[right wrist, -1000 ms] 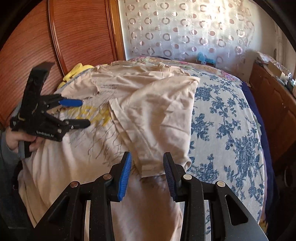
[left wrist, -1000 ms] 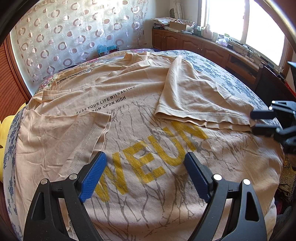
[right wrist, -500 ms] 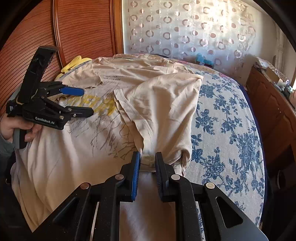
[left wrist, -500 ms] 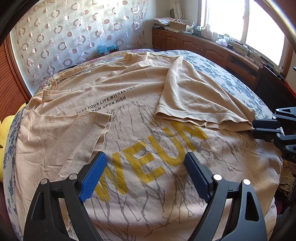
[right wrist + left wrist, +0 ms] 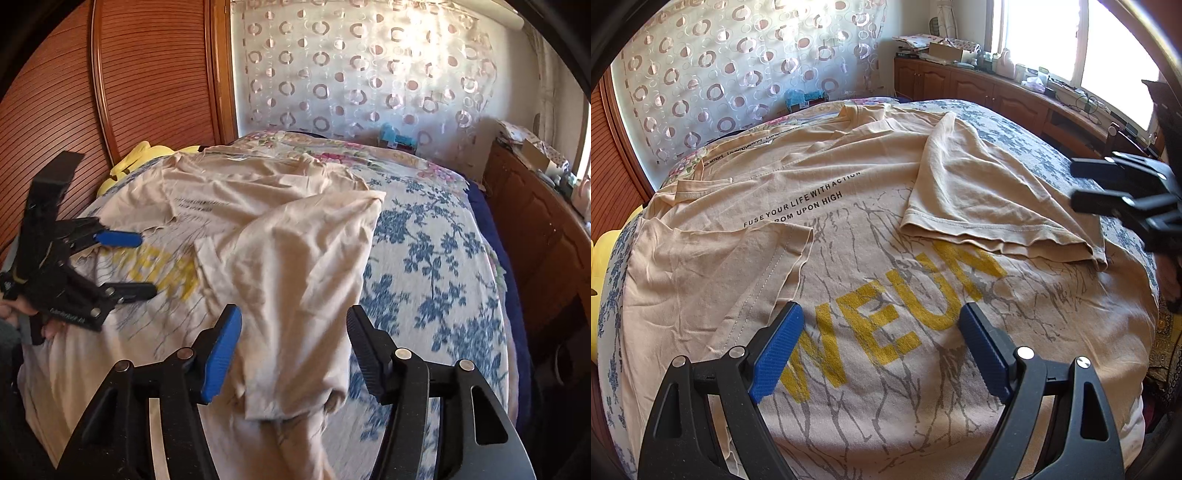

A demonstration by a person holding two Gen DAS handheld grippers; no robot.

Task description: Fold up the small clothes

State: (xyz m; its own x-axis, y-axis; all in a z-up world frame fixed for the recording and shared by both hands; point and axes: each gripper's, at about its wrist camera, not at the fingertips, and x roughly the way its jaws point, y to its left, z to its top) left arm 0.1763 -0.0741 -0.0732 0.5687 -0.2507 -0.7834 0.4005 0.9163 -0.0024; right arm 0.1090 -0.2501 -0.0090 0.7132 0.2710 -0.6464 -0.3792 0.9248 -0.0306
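the beige t-shirt point(image 5: 886, 229) lies on the bed point(image 5: 436, 266). the right hand-held gripper point(image 5: 293, 347) has just been opening, its jaws apart over the folded sleeve point(image 5: 295, 295); the left hand-held gripper point(image 5: 881, 345) is spread wide, holding nothing.

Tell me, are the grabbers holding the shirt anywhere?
No. The right gripper has just been opening, its pads clear of the folded sleeve. The left gripper hangs open above the T-shirt.

T-shirt point(image 5: 871, 229): big yellow letters "WEUN" across chest; small black lines above read "FUSE YOUR LIFE WITH ACTION" and, partly hidden, "...ROM UPON HIGH"; neck tape carries tiny repeated print, too small to read
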